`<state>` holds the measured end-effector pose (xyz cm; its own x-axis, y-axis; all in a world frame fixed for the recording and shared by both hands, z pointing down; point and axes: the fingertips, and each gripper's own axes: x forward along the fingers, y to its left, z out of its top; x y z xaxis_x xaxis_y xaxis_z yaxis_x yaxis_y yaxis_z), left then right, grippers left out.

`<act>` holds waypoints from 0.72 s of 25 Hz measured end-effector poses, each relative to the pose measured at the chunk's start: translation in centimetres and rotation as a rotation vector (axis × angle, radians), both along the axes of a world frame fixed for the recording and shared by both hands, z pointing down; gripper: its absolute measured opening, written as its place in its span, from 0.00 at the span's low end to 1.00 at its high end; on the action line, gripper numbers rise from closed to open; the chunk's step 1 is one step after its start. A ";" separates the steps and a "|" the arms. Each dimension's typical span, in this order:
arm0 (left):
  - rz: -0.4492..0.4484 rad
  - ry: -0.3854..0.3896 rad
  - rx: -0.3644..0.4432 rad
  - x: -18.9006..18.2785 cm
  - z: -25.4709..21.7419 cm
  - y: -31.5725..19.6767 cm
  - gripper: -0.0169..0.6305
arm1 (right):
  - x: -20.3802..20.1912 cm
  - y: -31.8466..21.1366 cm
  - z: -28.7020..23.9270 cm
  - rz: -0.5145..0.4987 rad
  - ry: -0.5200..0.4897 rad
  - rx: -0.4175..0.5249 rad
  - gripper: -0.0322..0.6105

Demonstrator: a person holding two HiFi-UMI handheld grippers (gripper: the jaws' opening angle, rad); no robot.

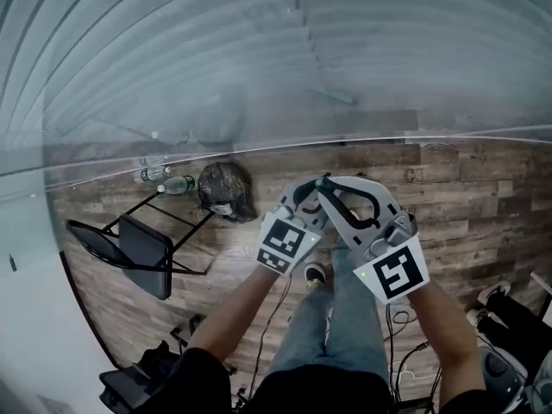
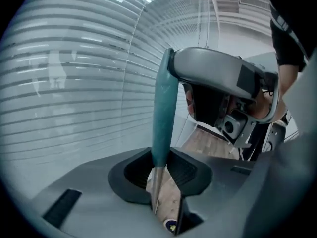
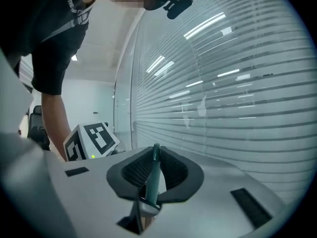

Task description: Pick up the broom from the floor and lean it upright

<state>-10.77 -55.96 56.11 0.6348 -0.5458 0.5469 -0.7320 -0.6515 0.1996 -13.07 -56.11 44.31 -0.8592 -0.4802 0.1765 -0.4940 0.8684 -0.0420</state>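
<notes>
Near the striped glass wall (image 1: 259, 59), left hand-held gripper (image 2: 161, 170) and right hand-held gripper (image 3: 152, 175) clamp the teal broom handle (image 2: 163, 103); floor (image 1: 483, 188) lies open rightward; its head hidden.

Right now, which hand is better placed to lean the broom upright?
Probably right: the right gripper clamps the broom handle just below its tip, so it can steer the top; the left gripper holds lower.

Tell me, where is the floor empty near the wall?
The wood floor by the glass wall, right of the dark bag, is bare. Left is crowded: bottles and a black chair. Cables lie at the bottom right.
</notes>
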 end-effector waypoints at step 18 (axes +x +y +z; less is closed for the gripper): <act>-0.058 0.043 -0.080 1.7 4.2 -8.4 0.19 | 2.1 -8.9 4.1 0.161 0.106 0.042 0.12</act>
<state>-9.10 -64.34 60.35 0.6271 -0.5379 0.5635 -0.7577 -0.5890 0.2810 -10.95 -65.03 48.39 -0.7480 -0.6191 0.2391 -0.6267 0.7775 0.0525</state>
